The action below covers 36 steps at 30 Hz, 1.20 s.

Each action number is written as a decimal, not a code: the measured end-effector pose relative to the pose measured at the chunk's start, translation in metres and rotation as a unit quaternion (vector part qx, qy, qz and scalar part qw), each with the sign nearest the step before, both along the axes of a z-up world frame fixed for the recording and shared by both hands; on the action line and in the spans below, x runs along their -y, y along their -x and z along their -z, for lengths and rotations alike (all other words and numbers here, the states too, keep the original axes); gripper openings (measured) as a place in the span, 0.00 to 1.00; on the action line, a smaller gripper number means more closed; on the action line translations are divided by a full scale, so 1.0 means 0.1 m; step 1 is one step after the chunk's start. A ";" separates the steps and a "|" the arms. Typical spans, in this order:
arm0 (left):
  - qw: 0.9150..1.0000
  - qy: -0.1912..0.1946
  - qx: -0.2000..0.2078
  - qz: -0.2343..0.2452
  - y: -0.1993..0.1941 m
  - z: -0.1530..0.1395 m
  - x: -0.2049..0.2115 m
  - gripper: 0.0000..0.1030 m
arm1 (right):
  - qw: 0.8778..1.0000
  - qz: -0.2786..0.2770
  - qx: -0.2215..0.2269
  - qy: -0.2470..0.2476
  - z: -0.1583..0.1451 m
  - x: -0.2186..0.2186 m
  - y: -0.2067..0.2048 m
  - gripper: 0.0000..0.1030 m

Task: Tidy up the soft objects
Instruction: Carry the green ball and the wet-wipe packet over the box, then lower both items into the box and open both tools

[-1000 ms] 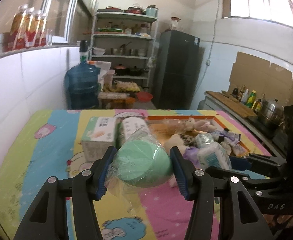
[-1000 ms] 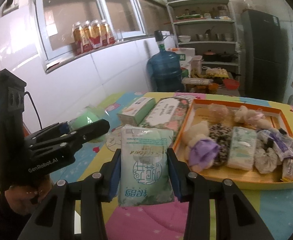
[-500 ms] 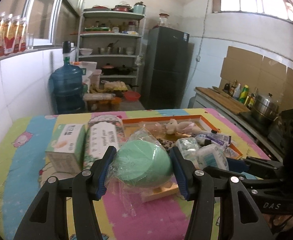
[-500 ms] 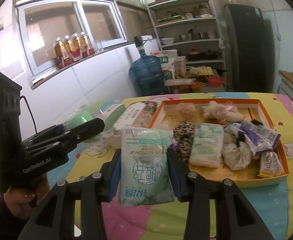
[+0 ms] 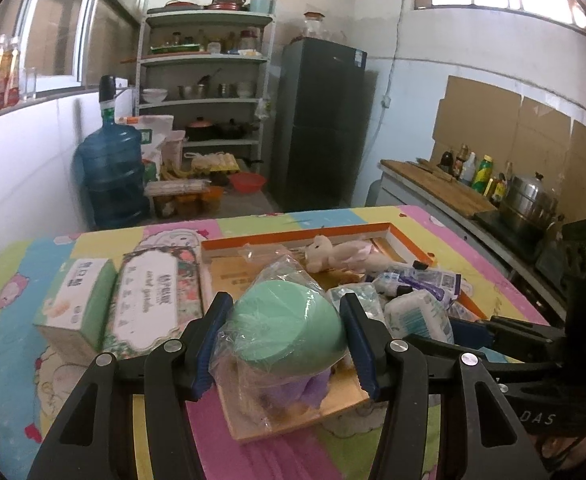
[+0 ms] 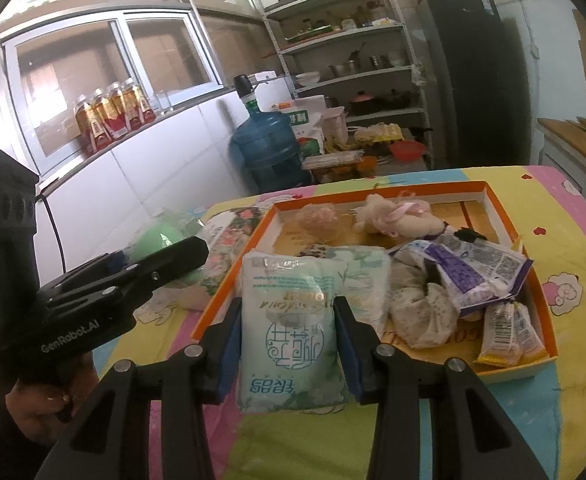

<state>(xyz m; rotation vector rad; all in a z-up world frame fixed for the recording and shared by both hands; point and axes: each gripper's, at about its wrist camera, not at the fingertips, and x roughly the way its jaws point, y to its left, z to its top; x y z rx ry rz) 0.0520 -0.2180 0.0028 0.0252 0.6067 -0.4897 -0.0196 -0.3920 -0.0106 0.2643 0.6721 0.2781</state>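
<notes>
Two soft things are gripped above the table: the left gripper [image 5: 285,340] pinches a rounded mint-green ball in crinkly clear plastic wrap [image 5: 289,326] over the near corner of the orange-rimmed tray [image 5: 293,238], and the right gripper [image 6: 289,344] clamps a pillowy pale-green tissue pack [image 6: 291,328] over the tray's near edge. The tray holds a fuzzy cream plush toy [image 6: 393,218] and glossy purple sachets [image 6: 465,268]. Beside it lie a floral tissue pack [image 5: 157,296] and a green box [image 5: 79,304] on the cartoon-print mat [image 5: 21,312].
</notes>
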 end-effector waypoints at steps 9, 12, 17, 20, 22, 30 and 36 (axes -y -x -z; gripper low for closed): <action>1.000 -0.003 -0.009 0.009 -0.22 0.06 0.27 0.55 | 1.000 0.019 -0.001 -0.001 0.04 0.28 -0.12 0.42; 1.000 -0.001 -0.011 0.011 -0.31 0.06 0.35 0.55 | 1.000 0.028 0.001 0.003 0.03 0.35 -0.17 0.42; 1.000 0.002 -0.014 0.013 -0.45 0.08 0.48 0.55 | 0.999 0.036 0.005 0.006 0.01 0.43 -0.26 0.42; 1.000 0.002 -0.018 0.014 -0.52 0.09 0.55 0.55 | 0.999 0.036 0.005 0.006 0.00 0.45 -0.32 0.42; 1.000 0.001 -0.019 0.015 -0.55 0.11 0.59 0.55 | 0.999 0.035 0.004 0.007 0.01 0.46 -0.37 0.42; 0.999 -0.002 -0.030 0.016 -0.73 0.17 0.69 0.56 | 0.999 0.040 0.003 0.021 0.02 0.47 -0.53 0.42; 0.999 -0.004 -0.044 0.018 -0.86 0.27 0.71 0.56 | 0.998 0.049 -0.001 0.031 0.07 0.51 -0.62 0.42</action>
